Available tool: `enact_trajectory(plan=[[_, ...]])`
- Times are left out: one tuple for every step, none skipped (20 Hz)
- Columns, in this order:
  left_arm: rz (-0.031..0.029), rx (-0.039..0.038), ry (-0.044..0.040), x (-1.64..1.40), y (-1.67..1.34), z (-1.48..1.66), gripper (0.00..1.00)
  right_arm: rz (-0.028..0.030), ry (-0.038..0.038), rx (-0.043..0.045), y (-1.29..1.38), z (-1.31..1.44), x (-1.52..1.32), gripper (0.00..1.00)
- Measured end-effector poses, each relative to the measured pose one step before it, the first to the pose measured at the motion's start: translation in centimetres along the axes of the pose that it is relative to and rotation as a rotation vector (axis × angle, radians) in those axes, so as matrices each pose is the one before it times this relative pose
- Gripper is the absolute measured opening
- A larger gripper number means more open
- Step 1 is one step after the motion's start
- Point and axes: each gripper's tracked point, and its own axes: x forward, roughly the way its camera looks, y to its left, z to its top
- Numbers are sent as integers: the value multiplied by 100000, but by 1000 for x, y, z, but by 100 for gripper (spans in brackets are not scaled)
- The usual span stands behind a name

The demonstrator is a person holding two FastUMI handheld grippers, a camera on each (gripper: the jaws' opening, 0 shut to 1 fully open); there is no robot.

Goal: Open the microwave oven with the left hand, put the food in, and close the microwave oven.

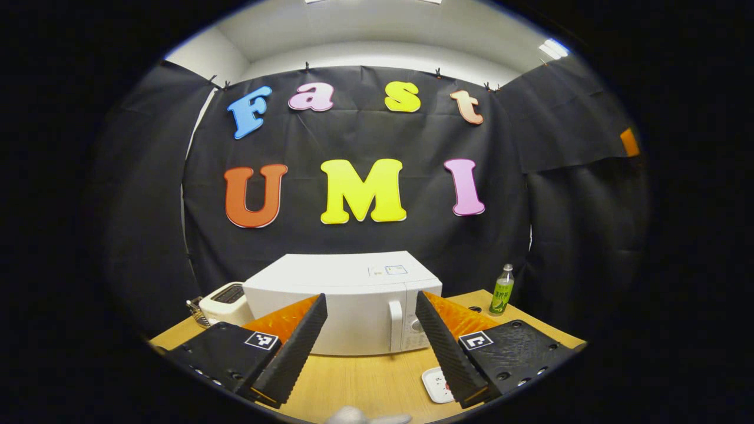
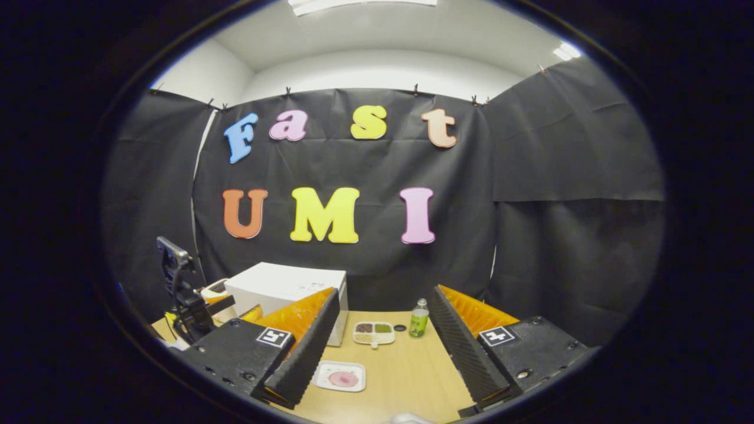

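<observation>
I am holding the left claw [image 1: 371, 347] spread, facing the microwave [image 1: 347, 306]. I am aiming squarely for its door handle [image 1: 395, 325]. The right claw [image 2: 383, 359] is waiting spread beside the microwave.

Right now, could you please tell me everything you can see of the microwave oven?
The microwave oven is a white, glossy box standing upright on the wooden table, against the black cloth wall. Its door is closed, with a white vertical handle near the right edge and a knob beside it. Stickers sit on its flat top. A toaster stands close at its left. Neither gripper touches it.
</observation>
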Motion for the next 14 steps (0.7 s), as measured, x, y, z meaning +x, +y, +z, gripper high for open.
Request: enact_trajectory(plan=[[-944, -202, 1419, 1311, -747, -1332, 95, -1088, 931, -390, -492, -271, -81, 92], [-189, -129, 1984, 1366, -660, -1234, 95, -971, 1204, -355, -426, -407, -109, 92], [300, 96, 2109, 1302, -293, -1295, 95, -999, 1233, -632, -404, -466, 124, 92], [563, 16, 2210, 1400, -281, -1288, 95, -718, 767, -271, -428, -461, -100, 92], [615, 66, 1967, 1329, -269, -1124, 96, -712, 668, 472, -349, -502, -273, 92], [386, 279, 1055, 1294, -205, -847, 96, -207, 797, 879, -200, -278, 46, 100], [258, 192, 716, 1163, -147, -702, 96, -397, 1551, 228, -175, -617, 21, 92], [-302, 244, 547, 1107, -260, -521, 96, -699, 1106, -127, -308, -322, 89, 92], [-100, 260, -279, 1020, -154, -460, 96, -982, 304, -122, -351, -83, 184, 92], [89, 449, -239, 936, -72, -263, 95, -1206, 383, -212, -375, -160, 32, 100], [426, 291, 639, 822, 76, -485, 93, -1121, 815, -175, -250, -353, 30, 92], [-325, -525, 283, 880, -133, -312, 92, -624, 739, 232, -147, -255, -43, 92], [-680, -1229, 582, 719, -133, -285, 90, 51, 882, 382, 27, -293, -149, 100], [-582, -1259, 1584, 616, -162, -395, 88, -359, 1087, 62, -95, -183, -52, 92]])
